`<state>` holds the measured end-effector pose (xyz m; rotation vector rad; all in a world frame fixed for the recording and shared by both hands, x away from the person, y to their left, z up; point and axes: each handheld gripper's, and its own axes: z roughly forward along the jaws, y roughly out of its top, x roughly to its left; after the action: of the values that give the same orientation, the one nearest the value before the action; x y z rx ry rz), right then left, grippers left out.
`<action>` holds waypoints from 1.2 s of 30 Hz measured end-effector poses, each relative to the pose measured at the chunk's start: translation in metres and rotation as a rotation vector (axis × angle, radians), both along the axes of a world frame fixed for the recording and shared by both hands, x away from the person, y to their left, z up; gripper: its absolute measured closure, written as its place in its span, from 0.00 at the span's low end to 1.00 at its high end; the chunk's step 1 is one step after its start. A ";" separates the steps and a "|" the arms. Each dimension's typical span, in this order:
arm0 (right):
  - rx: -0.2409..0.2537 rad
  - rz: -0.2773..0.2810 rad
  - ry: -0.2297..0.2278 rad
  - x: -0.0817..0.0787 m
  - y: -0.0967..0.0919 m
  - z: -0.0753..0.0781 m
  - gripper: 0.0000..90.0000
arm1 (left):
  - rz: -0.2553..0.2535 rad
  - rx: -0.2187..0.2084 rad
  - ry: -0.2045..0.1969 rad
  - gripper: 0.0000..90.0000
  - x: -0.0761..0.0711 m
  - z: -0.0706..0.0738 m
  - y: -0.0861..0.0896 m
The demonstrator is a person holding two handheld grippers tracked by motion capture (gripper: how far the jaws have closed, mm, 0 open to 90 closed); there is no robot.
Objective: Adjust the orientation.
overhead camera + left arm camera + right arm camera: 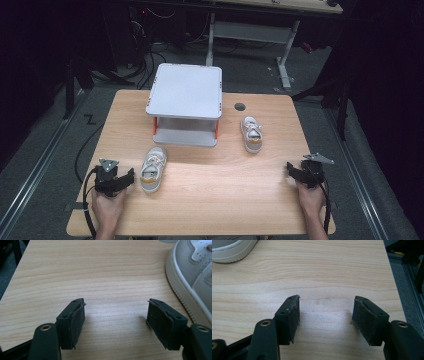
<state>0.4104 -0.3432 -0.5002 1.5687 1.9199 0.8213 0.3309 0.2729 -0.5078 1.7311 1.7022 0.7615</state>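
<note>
Two small white sneakers lie on the wooden table (215,185). One sneaker (152,169) rests left of centre, its toe toward the near edge; its side (192,277) shows at the right of the left gripper view. The other sneaker (251,133) lies right of a two-tier white shelf (186,102); its sole edge (232,251) shows at the upper left of the right gripper view. My left gripper (131,176) sits just left of the near sneaker, open and empty (116,315). At the table's right edge my right gripper (289,168) is open over bare wood (325,312).
A round cable hole (240,106) is in the table behind the right sneaker. Cables trail from both grippers off the near edge. Another desk's legs and wires stand on the dark floor beyond the table.
</note>
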 end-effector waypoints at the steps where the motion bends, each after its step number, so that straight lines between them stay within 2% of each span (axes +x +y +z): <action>1: -0.001 -0.002 0.000 0.000 0.000 0.000 0.43 | 0.000 -0.001 0.000 0.35 0.000 0.000 0.000; 9: 0.000 -0.004 0.001 0.000 0.000 0.000 0.42 | -0.009 -0.006 -0.003 0.38 -0.002 0.000 -0.001; 12: 0.000 -0.003 0.001 0.000 0.000 0.000 0.41 | -0.008 -0.038 -0.010 0.39 -0.003 0.001 0.001; 15: -0.001 -0.001 0.000 0.000 0.000 0.000 0.41 | 0.018 -0.075 -0.002 0.42 -0.005 0.003 0.005; 17: 0.000 -0.002 0.002 0.000 0.000 0.000 0.41 | 0.044 -0.078 0.008 0.44 -0.005 0.004 0.005; 19: 0.001 -0.002 0.002 0.000 0.000 0.000 0.41 | 0.048 -0.078 0.022 0.46 -0.005 0.005 0.004; 22: 0.000 -0.002 0.002 0.000 0.000 0.000 0.40 | 0.040 -0.068 0.032 0.48 -0.007 0.007 0.002; 28: 0.000 -0.002 0.003 0.000 0.000 0.000 0.40 | 0.024 -0.104 0.017 0.48 -0.016 0.019 0.000; 32: -0.001 0.000 0.002 0.000 0.000 0.000 0.40 | 0.010 -0.106 0.034 0.49 -0.019 0.027 -0.006; 36: -0.001 -0.001 0.003 0.000 0.000 0.000 0.40 | -0.012 -0.115 0.018 0.49 -0.023 0.035 -0.011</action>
<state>0.4108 -0.3433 -0.5002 1.5708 1.9210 0.8185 0.3077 0.2617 -0.4731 1.6727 1.7114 0.6319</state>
